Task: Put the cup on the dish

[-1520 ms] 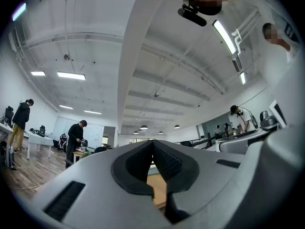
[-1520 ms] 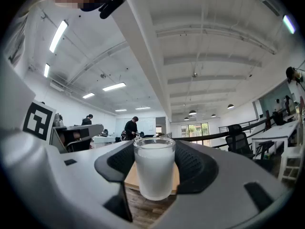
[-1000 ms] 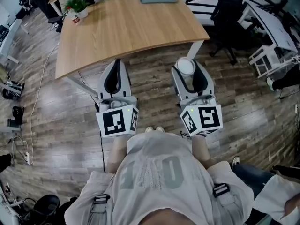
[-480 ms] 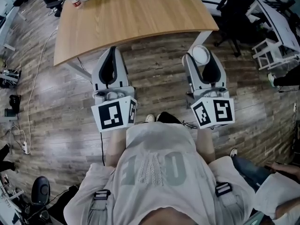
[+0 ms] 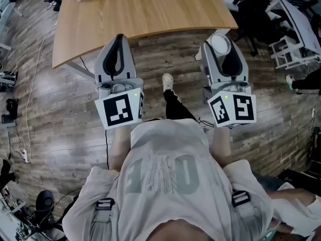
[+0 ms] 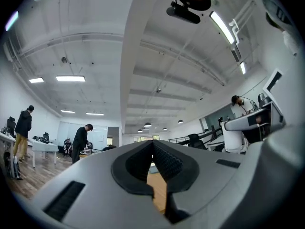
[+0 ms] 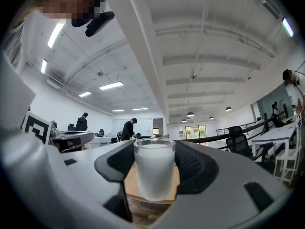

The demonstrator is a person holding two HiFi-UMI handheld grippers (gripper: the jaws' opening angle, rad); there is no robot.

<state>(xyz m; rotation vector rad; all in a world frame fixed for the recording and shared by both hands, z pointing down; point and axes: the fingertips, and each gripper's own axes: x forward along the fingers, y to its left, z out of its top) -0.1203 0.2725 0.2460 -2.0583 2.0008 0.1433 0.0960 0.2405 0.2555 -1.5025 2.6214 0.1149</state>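
1. The right gripper [image 5: 221,48] is clenched on the sides of the frosted cup [image 7: 154,168], which stands upright.
2. The cup hangs over the wooden floor [image 5: 60,109], just off the table's [image 5: 140,9] near edge, by its right corner.
3. The left gripper [image 5: 119,37] has its jaws closed together on nothing.
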